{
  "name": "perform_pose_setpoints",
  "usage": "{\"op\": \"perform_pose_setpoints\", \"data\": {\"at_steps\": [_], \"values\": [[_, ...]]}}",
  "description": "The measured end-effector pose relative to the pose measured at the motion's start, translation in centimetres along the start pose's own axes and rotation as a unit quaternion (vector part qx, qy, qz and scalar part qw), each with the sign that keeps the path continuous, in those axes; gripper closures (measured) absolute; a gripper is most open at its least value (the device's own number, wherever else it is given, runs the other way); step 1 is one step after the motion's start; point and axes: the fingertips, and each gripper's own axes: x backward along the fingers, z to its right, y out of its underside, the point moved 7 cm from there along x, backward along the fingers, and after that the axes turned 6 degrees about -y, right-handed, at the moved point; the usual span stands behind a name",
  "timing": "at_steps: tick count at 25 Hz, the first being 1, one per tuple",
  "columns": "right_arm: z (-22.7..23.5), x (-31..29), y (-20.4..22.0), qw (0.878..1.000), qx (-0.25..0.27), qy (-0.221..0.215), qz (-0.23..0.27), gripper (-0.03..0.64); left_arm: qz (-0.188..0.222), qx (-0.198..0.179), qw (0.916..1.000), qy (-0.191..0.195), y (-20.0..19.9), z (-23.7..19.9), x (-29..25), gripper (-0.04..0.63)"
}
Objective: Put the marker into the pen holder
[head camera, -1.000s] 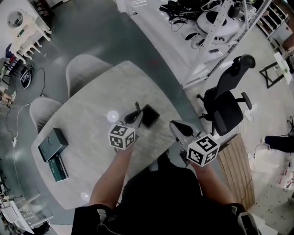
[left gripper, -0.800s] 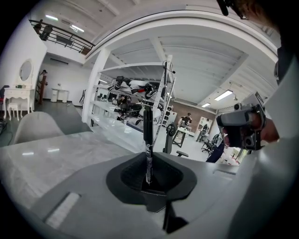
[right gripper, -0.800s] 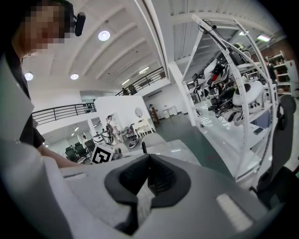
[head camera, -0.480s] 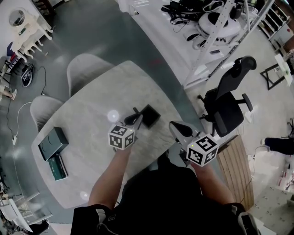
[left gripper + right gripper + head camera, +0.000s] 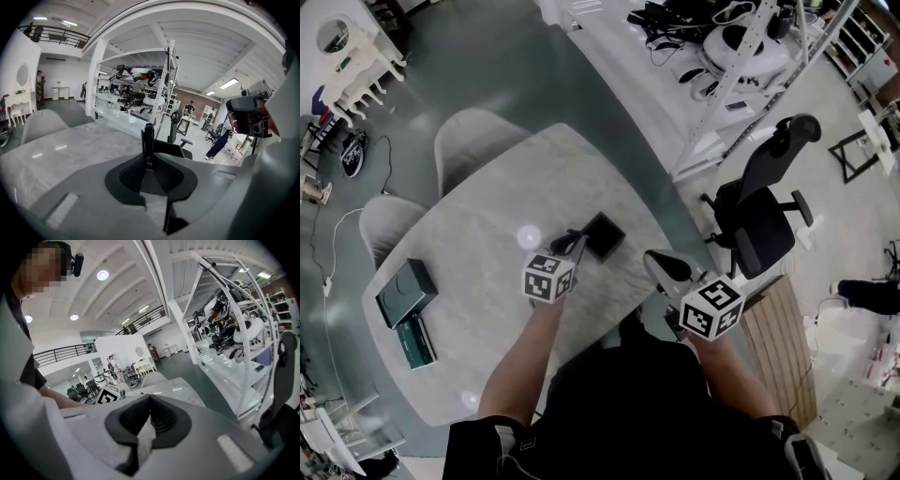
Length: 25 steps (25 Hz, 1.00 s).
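Head view looks down on a pale stone table [image 5: 487, 244] with 2 arms reaching out over it. The left gripper [image 5: 573, 243] is over the table, right next to the black pen holder [image 5: 606, 235]. The pen holder is a small square box that sits on the table near the far edge. The right gripper [image 5: 655, 262] is off to the side by the table's edge, well apart from the pen holder.

Left gripper view shows the 2 jaws of the left gripper [image 5: 148, 160] squeezed on a black marker [image 5: 148, 138]. The marker stands up straight between them and its top pokes out above the jaws. It is not in the pen holder.

Right gripper view shows the right gripper [image 5: 150, 398] with its jaws pressed together at the tips and nothing between them.

On the near left part of the table lie 2 dark green boxes [image 5: 406, 292], side by side. 2 grey chairs [image 5: 473, 141] stand at the far left side of the table. A black office chair [image 5: 759, 211] stands on the floor to the right, away from the table.
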Motion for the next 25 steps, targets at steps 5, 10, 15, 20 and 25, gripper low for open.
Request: {"op": "perform_pose_setpoints", "data": {"at_steps": [5, 10, 15, 20, 25], "values": [[-0.2, 0.2, 0.3, 1.0, -0.003, 0.001, -0.003, 0.615, -0.002, -0.014, 0.9999, -0.002, -0.1, 0.0, -0.1, 0.551], [-0.3, 0.6, 0.6, 1.0, -0.005, 0.001, -0.003, 0.615, -0.003, -0.013, 0.9999, -0.009, 0.0, 0.1, 0.0, 0.551], [-0.3, 0.9, 0.9, 1.0, -0.009, 0.001, -0.004, 0.615, -0.006, 0.0, 0.9998, -0.019, 0.1, 0.0, 0.1, 0.545], [-0.4, 1.2, 1.2, 1.0, -0.013, 0.002, -0.004, 0.615, -0.008, 0.008, 0.9996, -0.026, 0.2, -0.3, 0.1, 0.497], [-0.4, 1.5, 1.4, 1.0, -0.017, 0.004, -0.004, 0.615, -0.007, 0.006, 0.9997, -0.024, 0.3, -0.3, 0.1, 0.498]]}}
